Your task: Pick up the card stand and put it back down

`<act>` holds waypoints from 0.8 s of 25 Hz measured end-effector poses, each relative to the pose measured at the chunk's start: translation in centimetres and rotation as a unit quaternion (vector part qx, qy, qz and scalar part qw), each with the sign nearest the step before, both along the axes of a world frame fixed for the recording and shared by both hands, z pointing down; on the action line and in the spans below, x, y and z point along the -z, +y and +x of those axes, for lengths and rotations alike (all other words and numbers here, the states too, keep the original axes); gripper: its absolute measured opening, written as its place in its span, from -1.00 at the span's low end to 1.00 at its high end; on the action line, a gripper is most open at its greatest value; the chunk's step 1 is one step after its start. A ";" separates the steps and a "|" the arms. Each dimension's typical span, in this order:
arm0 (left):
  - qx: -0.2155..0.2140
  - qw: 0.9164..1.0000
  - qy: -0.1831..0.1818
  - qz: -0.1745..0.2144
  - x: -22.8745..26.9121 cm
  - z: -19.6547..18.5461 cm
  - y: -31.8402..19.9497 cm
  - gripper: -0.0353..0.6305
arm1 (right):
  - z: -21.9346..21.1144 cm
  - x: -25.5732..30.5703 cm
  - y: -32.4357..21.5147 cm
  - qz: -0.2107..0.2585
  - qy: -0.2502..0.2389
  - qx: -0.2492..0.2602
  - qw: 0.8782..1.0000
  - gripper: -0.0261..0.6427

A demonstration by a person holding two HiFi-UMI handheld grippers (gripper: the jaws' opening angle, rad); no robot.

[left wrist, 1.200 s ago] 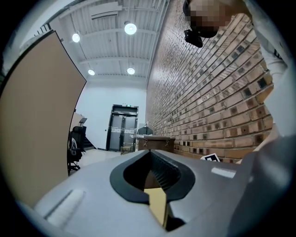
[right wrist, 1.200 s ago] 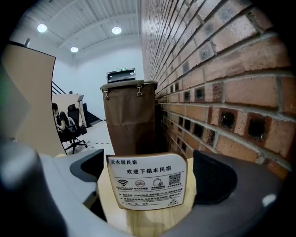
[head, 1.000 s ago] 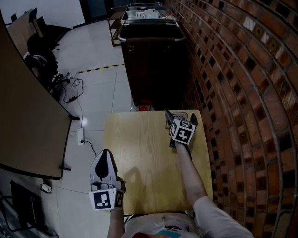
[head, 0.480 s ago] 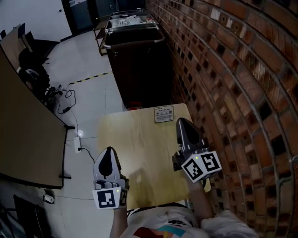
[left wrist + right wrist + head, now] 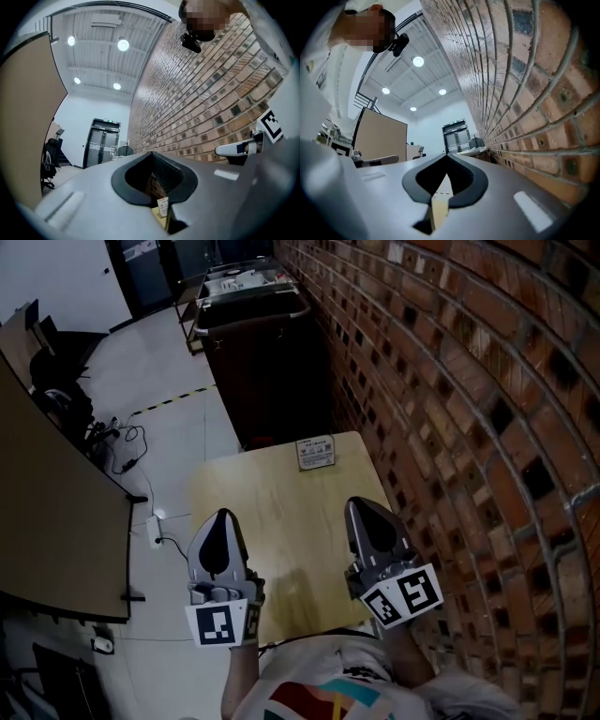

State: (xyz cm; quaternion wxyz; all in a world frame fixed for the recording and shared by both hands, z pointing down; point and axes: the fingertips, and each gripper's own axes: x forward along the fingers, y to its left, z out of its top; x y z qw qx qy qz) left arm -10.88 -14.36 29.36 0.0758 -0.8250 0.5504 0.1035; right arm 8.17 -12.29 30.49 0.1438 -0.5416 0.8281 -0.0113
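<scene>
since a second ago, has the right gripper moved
Yes. The right gripper has pulled back from the card stand at the table's far edge to the near edge, toward the person.

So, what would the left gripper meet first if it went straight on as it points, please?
Probably the small white card stand at the far edge of the light wooden table; it sits in line with the left gripper, though depth is unclear.

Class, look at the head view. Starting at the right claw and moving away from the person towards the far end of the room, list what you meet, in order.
right claw → card stand at the table's far edge → dark cart by the brick wall
</scene>
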 end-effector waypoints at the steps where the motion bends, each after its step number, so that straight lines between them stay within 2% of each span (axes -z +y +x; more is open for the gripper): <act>1: -0.001 1.000 0.000 0.001 0.1 0.0 0.2 -0.88 | 0.0 0.2 0.0 0.003 0.005 -0.002 1.000 -0.92; 10: 0.004 1.000 0.001 0.006 0.6 -0.3 1.0 -0.88 | 0.2 -0.1 -0.2 0.001 0.012 -0.008 1.000 -0.92; 15: 0.009 1.000 0.002 0.008 0.8 -0.8 1.3 -0.88 | -0.7 -0.7 -0.4 -0.005 0.042 -0.005 0.999 -0.92; 20: 0.013 1.000 0.005 0.008 0.9 -1.1 1.4 -0.88 | -1.1 -0.5 -0.4 -0.003 0.045 -0.001 0.999 -0.92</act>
